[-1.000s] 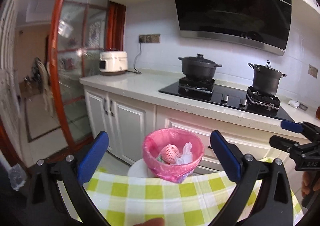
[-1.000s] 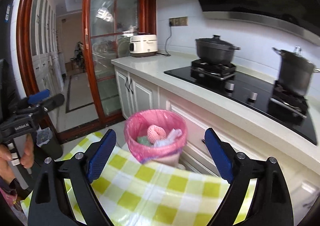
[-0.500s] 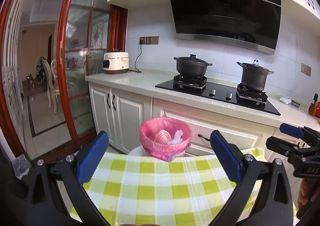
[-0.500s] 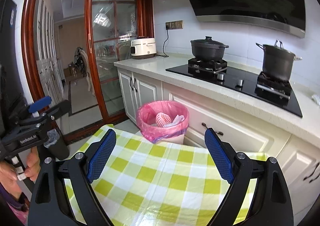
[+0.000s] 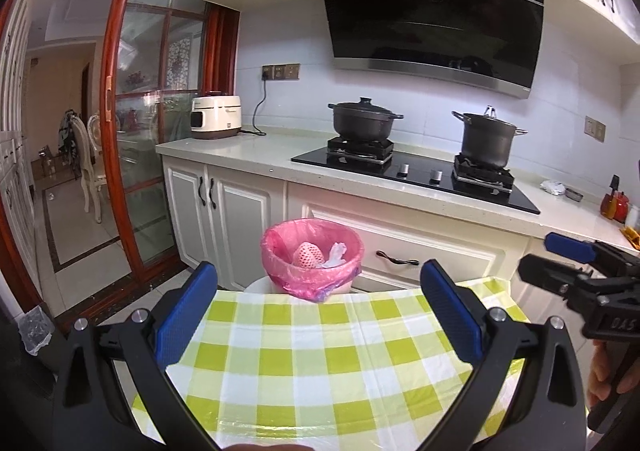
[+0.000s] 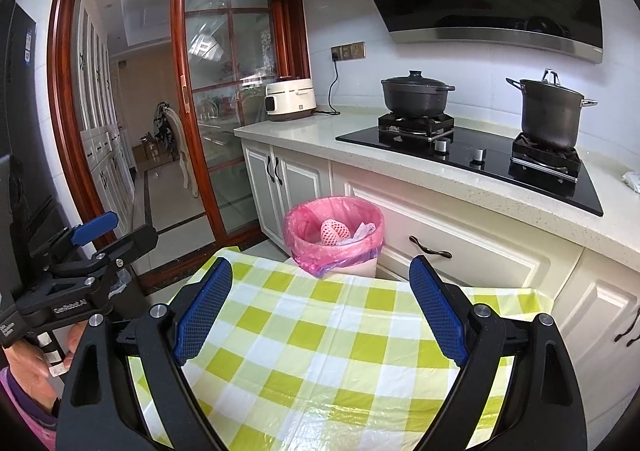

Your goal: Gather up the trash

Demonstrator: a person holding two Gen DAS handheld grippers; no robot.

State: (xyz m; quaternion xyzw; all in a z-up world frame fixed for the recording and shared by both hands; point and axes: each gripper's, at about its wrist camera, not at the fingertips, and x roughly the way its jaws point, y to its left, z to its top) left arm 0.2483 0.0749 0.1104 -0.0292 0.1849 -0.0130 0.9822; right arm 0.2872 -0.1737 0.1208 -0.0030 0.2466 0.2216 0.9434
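Near: left gripper, fingers spread wide, empty; right gripper, likewise parted, empty. Both above green-checked tablecloth, bare of visible trash. Just beyond far edge: bin with pink liner, on floor, holding foam fruit net and crumpled tissue. Far: kitchen counter with pots. Advice: scan cloth edges before withdrawing; keep fingers clear of liner rim.
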